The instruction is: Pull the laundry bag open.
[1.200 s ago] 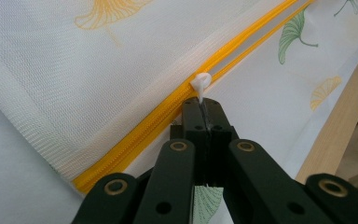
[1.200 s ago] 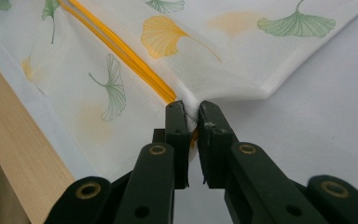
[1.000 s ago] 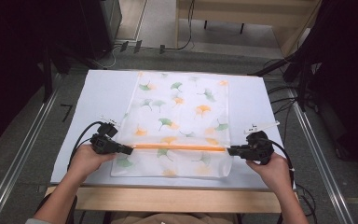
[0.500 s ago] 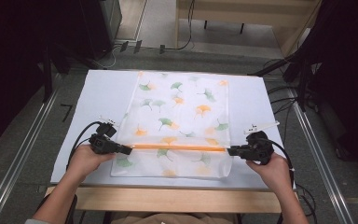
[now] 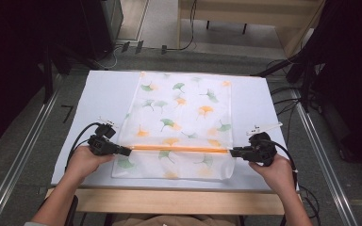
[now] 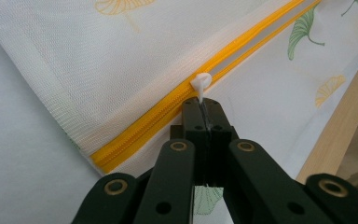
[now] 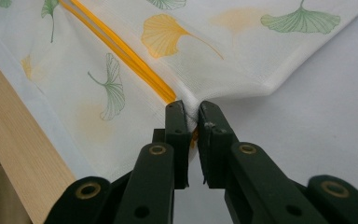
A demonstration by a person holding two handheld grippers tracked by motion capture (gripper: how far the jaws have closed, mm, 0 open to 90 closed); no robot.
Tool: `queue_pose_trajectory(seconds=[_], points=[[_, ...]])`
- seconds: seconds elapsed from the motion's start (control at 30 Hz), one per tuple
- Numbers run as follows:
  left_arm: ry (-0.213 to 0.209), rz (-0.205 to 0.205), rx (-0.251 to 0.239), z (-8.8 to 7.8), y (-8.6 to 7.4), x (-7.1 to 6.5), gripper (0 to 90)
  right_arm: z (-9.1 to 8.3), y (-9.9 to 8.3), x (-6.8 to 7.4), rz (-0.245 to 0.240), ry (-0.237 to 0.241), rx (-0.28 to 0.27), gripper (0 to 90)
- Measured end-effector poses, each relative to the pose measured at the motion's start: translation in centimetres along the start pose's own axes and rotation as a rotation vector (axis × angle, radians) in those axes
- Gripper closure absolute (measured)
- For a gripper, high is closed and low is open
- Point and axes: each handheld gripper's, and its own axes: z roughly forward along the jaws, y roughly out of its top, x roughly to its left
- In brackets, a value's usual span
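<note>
A white mesh bag (image 5: 184,113) printed with green and orange ginkgo leaves lies flat on the white table. An orange zipper (image 5: 179,149) crosses it near the front. My left gripper (image 5: 125,150) is at the zipper's left end, shut on the white zipper pull (image 6: 200,84). At the zipper's right end my right gripper (image 5: 233,151) is shut on the bag's edge (image 7: 190,122), which bunches between the jaws beside the orange zipper (image 7: 121,56). A hand holds each gripper from the table's front.
The white table top (image 5: 108,94) has a wooden front edge (image 5: 169,200) close below the bag. Metal rails (image 5: 23,150) run along both sides. Cables (image 5: 306,101) lie on the floor at the right, and dark equipment stands at the back left.
</note>
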Motion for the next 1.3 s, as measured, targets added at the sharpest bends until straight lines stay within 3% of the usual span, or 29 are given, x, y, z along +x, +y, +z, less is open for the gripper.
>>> queue_pose_trajectory(seconds=[1.3], points=[[-0.003,-0.036,0.003,-1.1,-0.8,1.3,90.0,0.1,0.0,-0.1,0.003,0.003,0.005,84.6]])
